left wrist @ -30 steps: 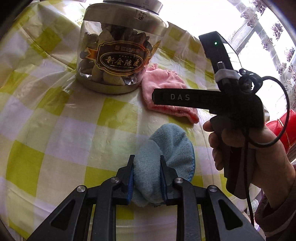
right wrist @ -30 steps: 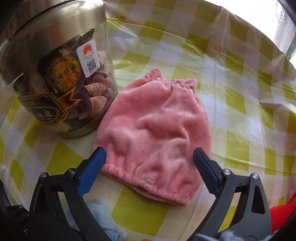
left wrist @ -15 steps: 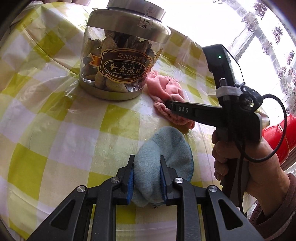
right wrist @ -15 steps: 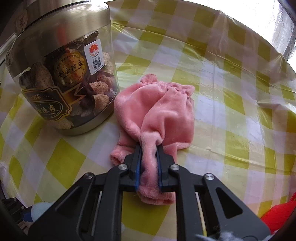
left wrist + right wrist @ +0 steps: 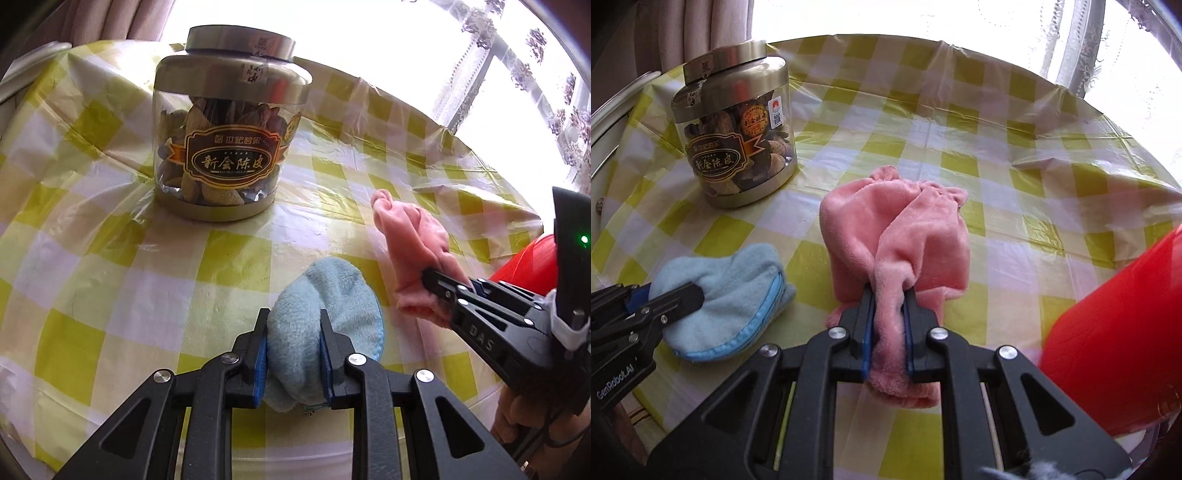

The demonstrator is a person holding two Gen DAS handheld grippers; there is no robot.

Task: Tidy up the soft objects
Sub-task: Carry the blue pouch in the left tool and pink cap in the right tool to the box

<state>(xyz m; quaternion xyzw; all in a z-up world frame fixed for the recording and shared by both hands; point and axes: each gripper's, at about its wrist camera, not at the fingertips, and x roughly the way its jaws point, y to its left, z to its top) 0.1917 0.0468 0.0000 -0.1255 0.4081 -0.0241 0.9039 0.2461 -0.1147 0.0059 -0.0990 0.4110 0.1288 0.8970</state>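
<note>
Pink and fuzzy, the pink fleece pouch [image 5: 897, 240] is pinched tight in the right gripper [image 5: 889, 321], whose jaws have just been closing on a fold at its near end, while the far end of the pouch looks to drag on or just above the checked tablecloth [image 5: 1015, 155]. It sits to the right of the glass jar [image 5: 737, 125] and a little nearer to us. The left gripper [image 5: 293, 347] is squeezed nearly shut on the light blue fleece pouch [image 5: 325, 310], which lies on the cloth in front of the jar, nearer to us. To do this step well, I think each hand should keep its squeeze firm, because soft fleece can slip out. Lift the pink pouch high enough that its floppy end clears the cloth, then carry it slowly away from the jar so nothing gets bumped. The red tub [image 5: 1126, 350], far to the right of the jar, looks like a good place to drop soft things, but I cannot be sure. Counting now: two soft pouches, one pink and one blue; one jar with a silver lid; one red tub; two grippers, each one holding a pouch.
</note>
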